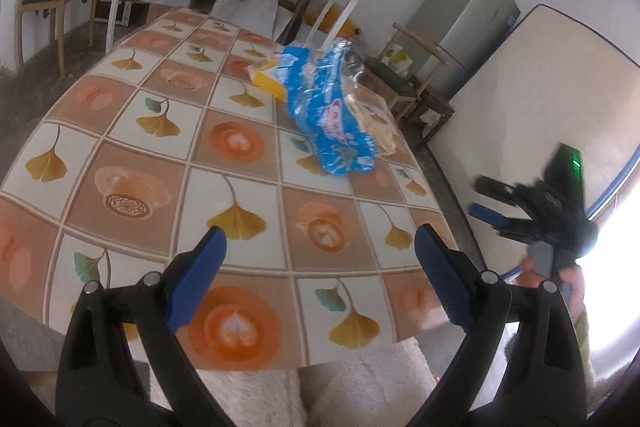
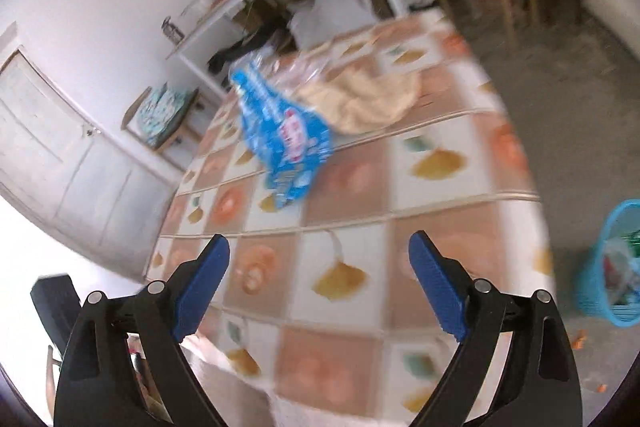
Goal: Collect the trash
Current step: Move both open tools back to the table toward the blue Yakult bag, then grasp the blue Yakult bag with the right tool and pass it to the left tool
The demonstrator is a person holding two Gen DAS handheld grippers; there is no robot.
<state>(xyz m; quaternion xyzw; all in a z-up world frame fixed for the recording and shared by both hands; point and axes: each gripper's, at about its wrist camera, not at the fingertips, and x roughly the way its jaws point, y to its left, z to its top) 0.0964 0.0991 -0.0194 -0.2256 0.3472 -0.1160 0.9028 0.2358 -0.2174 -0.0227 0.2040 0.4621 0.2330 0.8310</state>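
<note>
Left wrist view shows your left hand-held gripper [image 1: 320, 267] spread wide with nothing between its blue pads, hanging over the near edge of the counter [image 1: 132, 155] with its tiled leaf-and-cup cloth. A crumpled blue wrapper [image 1: 332, 115] lies on the counter at about 12 o'clock from those pads, well apart from them, with a yellow packet [image 1: 268, 77] just beyond it at 11 o'clock. Your right hand-held gripper [image 1: 490, 199] appears at 3 o'clock, off the counter's edge. Its own blurred view shows its jaws wide and empty, the wrapper at 11 o'clock, and a blue basket [image 2: 600, 267] of rubbish on the floor at 3 o'clock.
</note>
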